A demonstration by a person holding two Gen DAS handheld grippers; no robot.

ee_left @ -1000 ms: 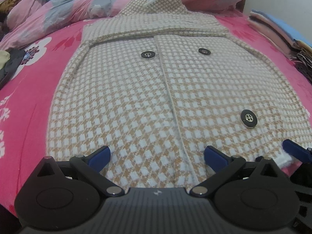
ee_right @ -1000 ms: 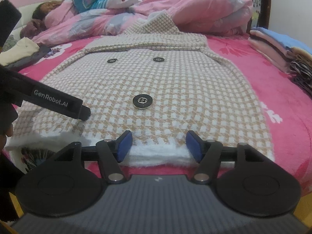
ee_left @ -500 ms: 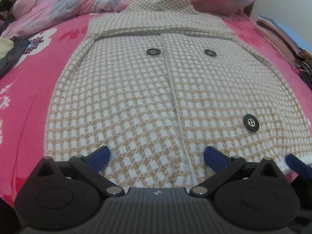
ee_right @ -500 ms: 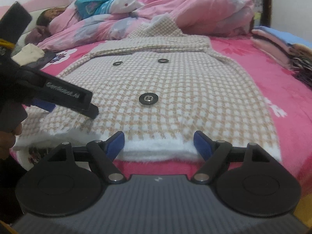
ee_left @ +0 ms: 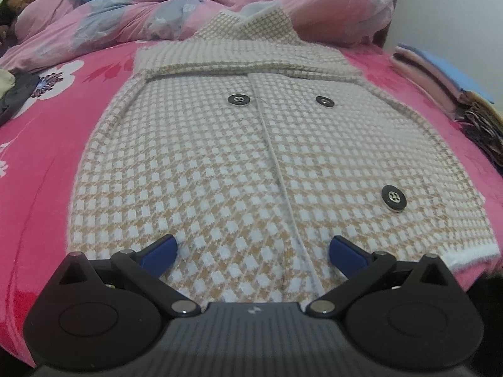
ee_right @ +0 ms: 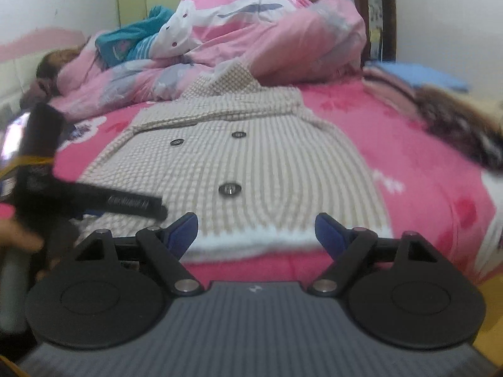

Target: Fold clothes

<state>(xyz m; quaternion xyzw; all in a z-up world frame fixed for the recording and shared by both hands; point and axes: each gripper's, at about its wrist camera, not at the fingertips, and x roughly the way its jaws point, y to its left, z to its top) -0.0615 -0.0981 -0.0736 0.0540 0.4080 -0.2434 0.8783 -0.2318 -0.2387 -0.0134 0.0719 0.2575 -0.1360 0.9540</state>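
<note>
A beige and white checked knit coat (ee_left: 220,157) with dark buttons lies flat on the pink bed, collar at the far end and both sleeves folded in over the chest. My left gripper (ee_left: 253,248) is open just above the coat's near hem, left of centre. In the right wrist view the same coat (ee_right: 267,163) shows blurred, and my right gripper (ee_right: 256,229) is open above the white hem edge (ee_right: 251,238), holding nothing. The left gripper's black finger (ee_right: 125,201) reaches over the coat's near left corner there.
Pink floral bedsheet (ee_left: 37,163) surrounds the coat. A heaped pink quilt (ee_left: 157,9) fills the bed's far end. Folded clothes (ee_left: 446,78) are stacked at the right edge, and dark garments (ee_left: 15,94) lie at the left. A hand (ee_right: 19,235) holds the left tool.
Both grippers have pulled back and lifted from the hem. The right gripper no longer appears in the left wrist view, and its view has tilted upward and blurred. The coat lies unchanged.
</note>
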